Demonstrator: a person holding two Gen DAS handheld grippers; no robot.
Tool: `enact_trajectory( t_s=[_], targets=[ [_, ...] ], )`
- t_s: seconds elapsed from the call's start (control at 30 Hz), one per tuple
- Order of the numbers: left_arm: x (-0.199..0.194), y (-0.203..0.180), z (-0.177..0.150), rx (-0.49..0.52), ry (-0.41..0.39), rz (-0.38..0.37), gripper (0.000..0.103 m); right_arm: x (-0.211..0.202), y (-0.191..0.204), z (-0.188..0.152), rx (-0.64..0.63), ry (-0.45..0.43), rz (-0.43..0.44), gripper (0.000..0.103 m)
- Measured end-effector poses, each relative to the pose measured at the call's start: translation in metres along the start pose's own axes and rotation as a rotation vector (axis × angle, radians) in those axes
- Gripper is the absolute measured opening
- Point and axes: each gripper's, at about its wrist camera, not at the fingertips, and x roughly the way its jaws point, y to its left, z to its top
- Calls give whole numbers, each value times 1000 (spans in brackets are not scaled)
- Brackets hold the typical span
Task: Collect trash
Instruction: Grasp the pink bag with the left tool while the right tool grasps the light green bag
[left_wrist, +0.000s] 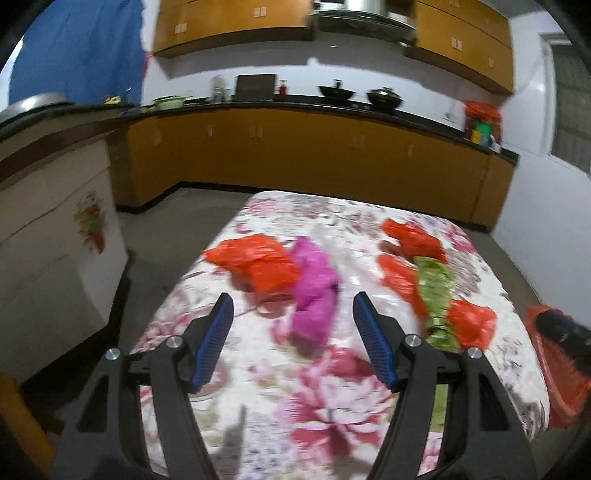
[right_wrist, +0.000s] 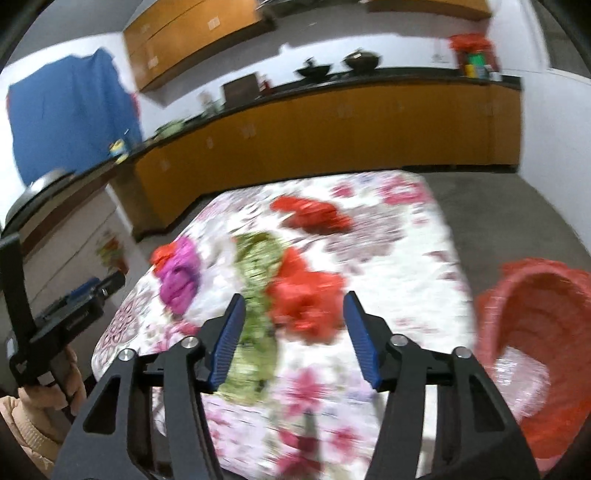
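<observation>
Crumpled plastic bags lie on a floral-cloth table (left_wrist: 332, 387). In the left wrist view an orange bag (left_wrist: 255, 260) and a magenta bag (left_wrist: 314, 291) lie just ahead of my open, empty left gripper (left_wrist: 293, 310). Further right lie a green wrapper (left_wrist: 436, 295) and more orange bags (left_wrist: 413, 238). In the right wrist view my open, empty right gripper (right_wrist: 293, 306) hovers over a red-orange bag (right_wrist: 306, 299) beside the green wrapper (right_wrist: 256, 280); the magenta bag (right_wrist: 181, 280) lies left. A red basket (right_wrist: 535, 332) stands at the table's right edge.
Yellow kitchen cabinets (left_wrist: 295, 155) with a dark counter run behind the table, carrying woks (left_wrist: 336, 92) and jars. A white appliance (left_wrist: 48, 229) stands at the left. My left gripper body (right_wrist: 66, 314) shows at the left of the right wrist view. Grey floor surrounds the table.
</observation>
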Motion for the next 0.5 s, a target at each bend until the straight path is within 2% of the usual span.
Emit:
enact_trajectory(
  t_s=[0.13, 0.3, 0.5],
  targets=[
    [-2, 21, -3, -25, 1, 22, 66, 34, 26, -2, -36, 56, 10, 46],
    [-2, 40, -5, -56, 8, 26, 66, 66, 44, -4, -83, 101, -23, 41],
    [3, 49, -6, -72, 18, 20, 66, 95, 41, -9, -87, 159, -68, 39]
  ],
)
